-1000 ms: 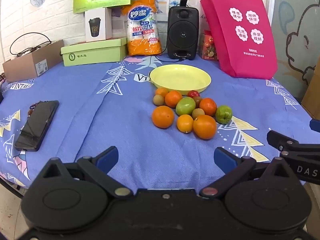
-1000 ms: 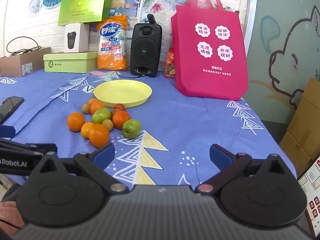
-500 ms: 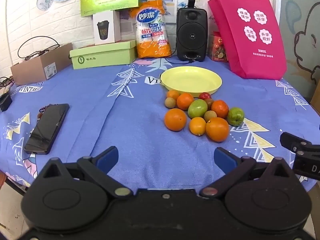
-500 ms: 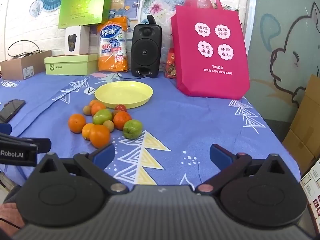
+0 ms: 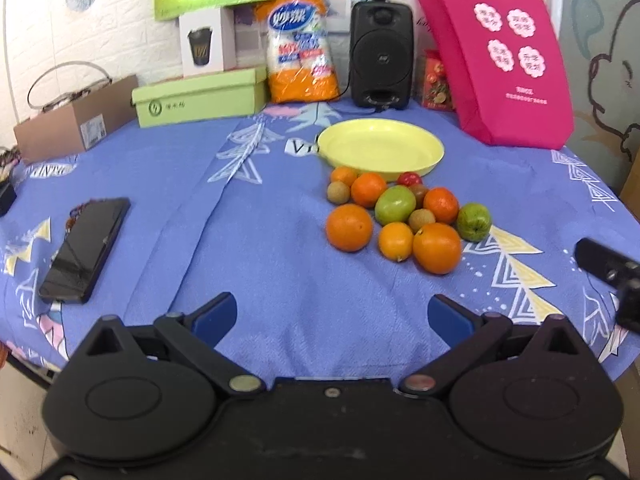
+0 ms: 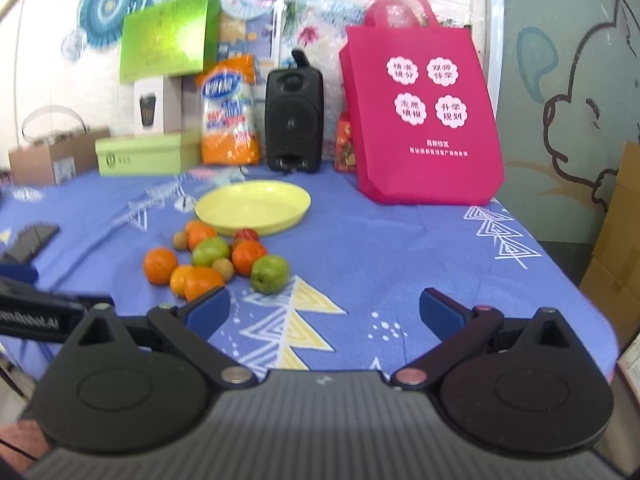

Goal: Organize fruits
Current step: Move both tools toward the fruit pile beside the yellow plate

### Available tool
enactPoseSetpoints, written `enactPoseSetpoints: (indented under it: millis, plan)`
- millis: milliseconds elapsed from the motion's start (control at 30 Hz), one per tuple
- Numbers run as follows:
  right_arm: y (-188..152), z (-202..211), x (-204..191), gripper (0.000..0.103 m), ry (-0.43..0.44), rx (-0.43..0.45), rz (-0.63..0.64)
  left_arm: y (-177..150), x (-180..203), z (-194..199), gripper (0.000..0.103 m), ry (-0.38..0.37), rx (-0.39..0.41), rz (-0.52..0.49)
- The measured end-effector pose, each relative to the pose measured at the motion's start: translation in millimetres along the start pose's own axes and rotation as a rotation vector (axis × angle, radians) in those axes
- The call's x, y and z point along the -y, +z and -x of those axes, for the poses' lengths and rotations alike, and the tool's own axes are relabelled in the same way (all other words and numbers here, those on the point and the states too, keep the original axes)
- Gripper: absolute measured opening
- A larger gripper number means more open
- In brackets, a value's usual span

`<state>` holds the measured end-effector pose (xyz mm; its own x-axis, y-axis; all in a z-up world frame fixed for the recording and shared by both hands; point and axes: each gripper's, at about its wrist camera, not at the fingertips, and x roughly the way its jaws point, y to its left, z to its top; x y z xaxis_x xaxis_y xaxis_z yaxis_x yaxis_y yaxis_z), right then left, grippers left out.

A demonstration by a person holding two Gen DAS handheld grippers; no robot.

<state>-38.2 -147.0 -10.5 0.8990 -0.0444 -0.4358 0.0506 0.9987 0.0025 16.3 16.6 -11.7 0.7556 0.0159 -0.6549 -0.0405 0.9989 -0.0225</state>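
A cluster of fruit lies on the blue tablecloth in front of an empty yellow plate (image 5: 380, 148) (image 6: 256, 206): several oranges (image 5: 349, 227) (image 6: 160, 265), a green fruit (image 5: 395, 205) (image 6: 210, 251), a second green fruit (image 5: 474, 222) (image 6: 269, 274), small brown fruits (image 5: 338, 192) and a red one (image 5: 409, 179). My left gripper (image 5: 332, 316) is open and empty, short of the fruit. My right gripper (image 6: 324, 310) is open and empty, to the right of the fruit, and shows at the edge of the left wrist view (image 5: 608, 268).
A black phone (image 5: 86, 250) lies at the table's left. Along the back stand a cardboard box (image 5: 72, 124), a green box (image 5: 200, 96), an orange packet (image 5: 298, 46), a black speaker (image 5: 381, 46) and a pink bag (image 5: 500, 56) (image 6: 424, 116). The table edge curves away at the right.
Both grippers have drawn back and risen slightly, so the fruit and plate sit a little farther off. The jaws stay open. Nothing on the table has moved.
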Motion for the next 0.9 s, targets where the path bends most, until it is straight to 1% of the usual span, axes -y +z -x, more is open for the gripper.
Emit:
enactPoseSetpoints:
  millis: [67, 133, 233, 333, 433, 500, 533, 600, 700, 767, 833, 900]
  plan:
    - [1, 0, 6, 0.103, -0.014, 0.0, -0.063, 0, -2, -3, 0.103, 0.005, -0.008, 0.01]
    - [2, -4, 9, 0.103, -0.013, -0.032, -0.09, 0, -3, -4, 0.103, 0.015, -0.003, 0.01]
    - [5, -10, 7, 0.103, -0.003, -0.086, -0.042, 1, -6, -6, 0.103, 0.002, -0.006, 0.015]
    - [2, -12, 1, 0.103, 0.03, -0.096, 0.009, 3, -7, -7, 0.103, 0.005, 0.003, 0.022]
    - [0, -13, -2, 0.103, 0.071, -0.098, 0.012, 5, -9, -9, 0.103, 0.02, 0.005, 0.049]
    - [-1, -14, -5, 0.103, 0.095, -0.103, 0.021, 6, -11, -10, 0.103, 0.016, 0.0, 0.073]
    - [-1, -15, -6, 0.103, 0.103, -0.106, 0.029, 6, -12, -10, 0.103, 0.003, 0.004, 0.079]
    - [-1, -17, -7, 0.103, 0.107, -0.108, 0.04, 7, -13, -10, 0.103, -0.011, 0.015, 0.065]
    - [-1, -19, -10, 0.103, 0.101, -0.11, 0.056, 9, -10, -14, 0.103, -0.001, 0.002, 0.043]
    - [-2, -21, -11, 0.103, 0.092, -0.109, 0.069, 9, -9, -18, 0.103, -0.02, -0.01, 0.036]
    - [-3, -24, -11, 0.103, 0.082, -0.115, 0.077, 8, -8, -19, 0.103, -0.028, 0.0, 0.032]
    - [-4, -28, -11, 0.103, 0.091, -0.124, 0.089, 8, -5, -20, 0.103, -0.031, 0.014, 0.007]
